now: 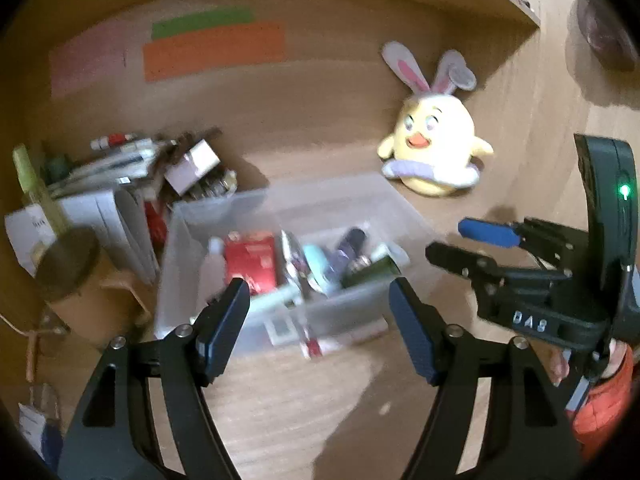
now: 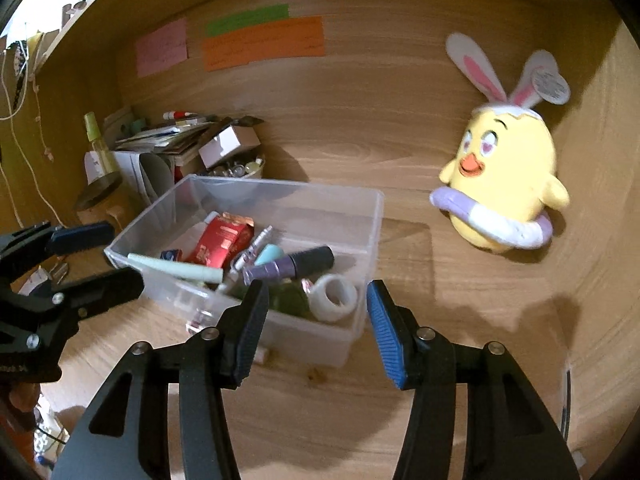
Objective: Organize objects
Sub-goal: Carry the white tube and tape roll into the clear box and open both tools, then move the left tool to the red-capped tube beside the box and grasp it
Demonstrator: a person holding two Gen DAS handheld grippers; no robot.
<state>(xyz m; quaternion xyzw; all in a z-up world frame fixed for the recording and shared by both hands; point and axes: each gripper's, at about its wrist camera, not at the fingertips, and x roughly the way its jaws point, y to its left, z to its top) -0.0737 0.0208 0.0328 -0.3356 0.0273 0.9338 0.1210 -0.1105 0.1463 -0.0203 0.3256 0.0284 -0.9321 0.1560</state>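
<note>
Two pairs of black tongs with blue pads hang over a wooden bench, both spread wide and holding nothing: the left tongs (image 1: 320,308) and the right tongs (image 2: 316,320), each aimed at the near wall of a clear rectangular plastic bin (image 2: 372,216) standing on the bench. The bin is open-topped and crowded with small items lying loose: a red foil packet (image 2: 222,242), a pale green tube (image 2: 176,268), a purple-and-black pen-shaped stick (image 2: 292,266), a white roll of tape (image 2: 334,296) in the near right corner. Behind the bin's left end sits a heap of papers and small boxes (image 2: 180,140). Well to the right, a yellow chick plush with rabbit ears (image 2: 508,172) leans by the wooden back panel, where pink, green and orange paper notes (image 2: 264,42) are stuck.
</note>
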